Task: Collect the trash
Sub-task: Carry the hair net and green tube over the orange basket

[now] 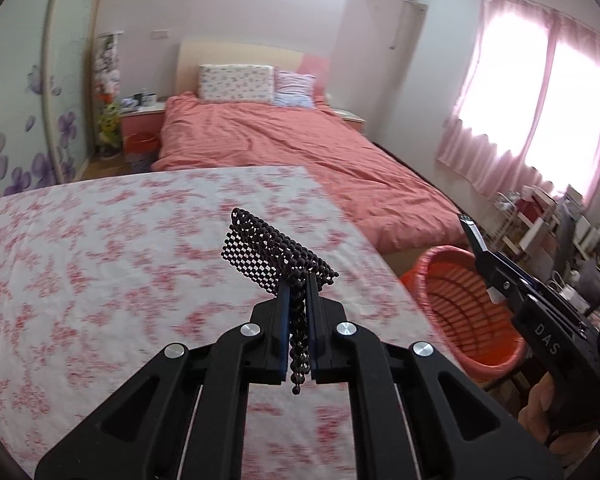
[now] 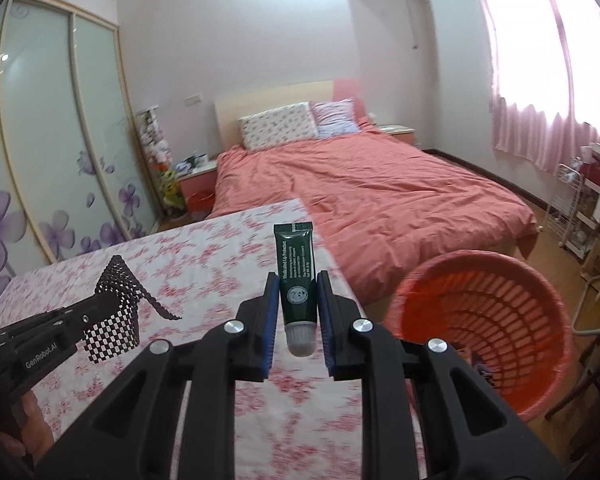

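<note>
The left tongs point(image 1: 299, 280) were clenched on a black beaded mesh strip point(image 1: 274, 252), which was held above the desk point(image 1: 100, 280). Part of the strip fanned out ahead of the blue-padded fingers point(image 1: 285, 312), and a short tail of beads hung down between them. From the right wrist view, the same beaded mesh strip point(image 2: 116, 308) appeared draped around the tip of the left tongs point(image 2: 100, 312), with one end trailing toward the floral cloth covering the desk point(image 2: 204, 248); whether that end touched the cloth could not be determined.

The right tongs point(image 2: 298, 300) were clenched on a dark green tube point(image 2: 296, 276) with white print and a grey cap. The tube stood nearly upright between the pads, cap end toward the camera, raised above the desk near its right edge.

An orange slatted trash basket point(image 2: 500, 320) stood on the floor just beside the desk's right side, between the desk and a bed point(image 2: 380, 200) with a coral cover. Some small items lay at the bottom of the basket. In the left wrist view, the right tongs point(image 1: 470, 228) were positioned above the near rim of the trash basket point(image 1: 460, 304).
</note>
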`<state>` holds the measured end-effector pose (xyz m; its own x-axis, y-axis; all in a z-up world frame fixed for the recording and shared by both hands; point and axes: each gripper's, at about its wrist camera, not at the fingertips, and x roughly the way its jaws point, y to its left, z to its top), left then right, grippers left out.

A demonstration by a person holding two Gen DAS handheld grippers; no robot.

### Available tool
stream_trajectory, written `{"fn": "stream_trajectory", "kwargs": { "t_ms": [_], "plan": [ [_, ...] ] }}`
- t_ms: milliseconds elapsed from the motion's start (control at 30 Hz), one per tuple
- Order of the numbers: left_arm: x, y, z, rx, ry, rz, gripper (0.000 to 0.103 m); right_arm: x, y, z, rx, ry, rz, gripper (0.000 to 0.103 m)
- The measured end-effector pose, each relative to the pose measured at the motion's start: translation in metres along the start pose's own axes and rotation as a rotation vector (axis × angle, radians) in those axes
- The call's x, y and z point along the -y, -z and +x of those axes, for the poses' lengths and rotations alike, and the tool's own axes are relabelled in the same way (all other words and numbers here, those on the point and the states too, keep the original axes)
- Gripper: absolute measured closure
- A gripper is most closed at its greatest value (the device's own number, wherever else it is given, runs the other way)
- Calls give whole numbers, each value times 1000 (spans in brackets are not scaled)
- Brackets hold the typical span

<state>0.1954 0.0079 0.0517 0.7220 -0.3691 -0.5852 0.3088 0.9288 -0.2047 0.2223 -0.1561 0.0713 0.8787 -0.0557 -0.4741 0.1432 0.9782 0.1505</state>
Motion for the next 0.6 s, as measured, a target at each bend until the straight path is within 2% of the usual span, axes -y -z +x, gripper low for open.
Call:
{"fn": "stream_trajectory", "kwargs": {
  "t_ms": [600],
  "plan": [
    [128,10,38,-55,223,136,96,125,14,-29,57,175,143,84]
  ]
}}
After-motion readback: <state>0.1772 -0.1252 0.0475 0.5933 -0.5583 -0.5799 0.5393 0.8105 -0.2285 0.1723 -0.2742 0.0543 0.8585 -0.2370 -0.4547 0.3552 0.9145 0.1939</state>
